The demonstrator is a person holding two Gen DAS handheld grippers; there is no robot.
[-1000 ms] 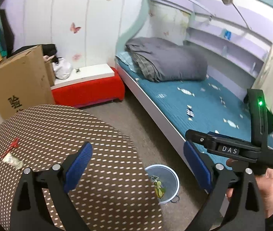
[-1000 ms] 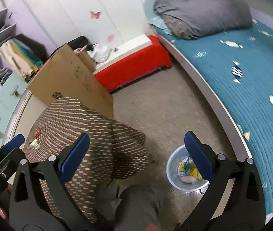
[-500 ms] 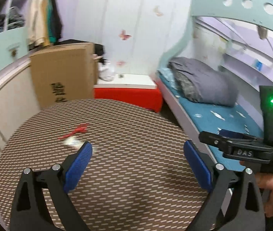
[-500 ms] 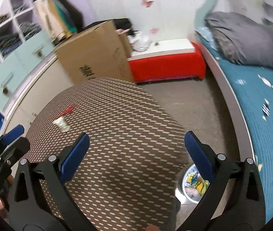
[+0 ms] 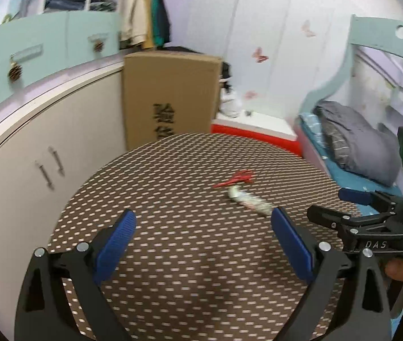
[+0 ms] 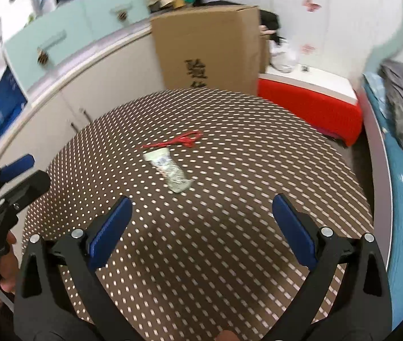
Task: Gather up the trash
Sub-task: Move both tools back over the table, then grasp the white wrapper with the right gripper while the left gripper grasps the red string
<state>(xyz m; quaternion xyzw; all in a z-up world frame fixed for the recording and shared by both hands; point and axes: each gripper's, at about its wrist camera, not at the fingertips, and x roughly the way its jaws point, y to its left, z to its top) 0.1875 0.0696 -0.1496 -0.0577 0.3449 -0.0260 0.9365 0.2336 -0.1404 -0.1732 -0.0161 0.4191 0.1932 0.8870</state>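
On the round brown dotted table (image 5: 173,199) (image 6: 244,156) lie a crumpled pale wrapper (image 5: 248,200) (image 6: 170,169) and a thin red strip of trash (image 5: 235,180) (image 6: 178,140) just beyond it. My left gripper (image 5: 202,227) hovers open over the table, nothing between its blue pads, the wrapper just ahead of its right finger. My right gripper (image 6: 201,216) is open too, empty, the wrapper a short way ahead and slightly left. Each gripper shows at the edge of the other's view, held by a hand. No trash bin is in view.
A tall cardboard box (image 5: 170,96) (image 6: 210,48) stands behind the table beside a curved white cabinet (image 5: 45,142). A red bench with a white top (image 6: 309,99) and a bed with a grey duvet (image 5: 352,142) lie to the right.
Both views have swung left from the bed and floor bin to the table. The bin has left view, and the wrapper and red strip now sit ahead of both open grippers.
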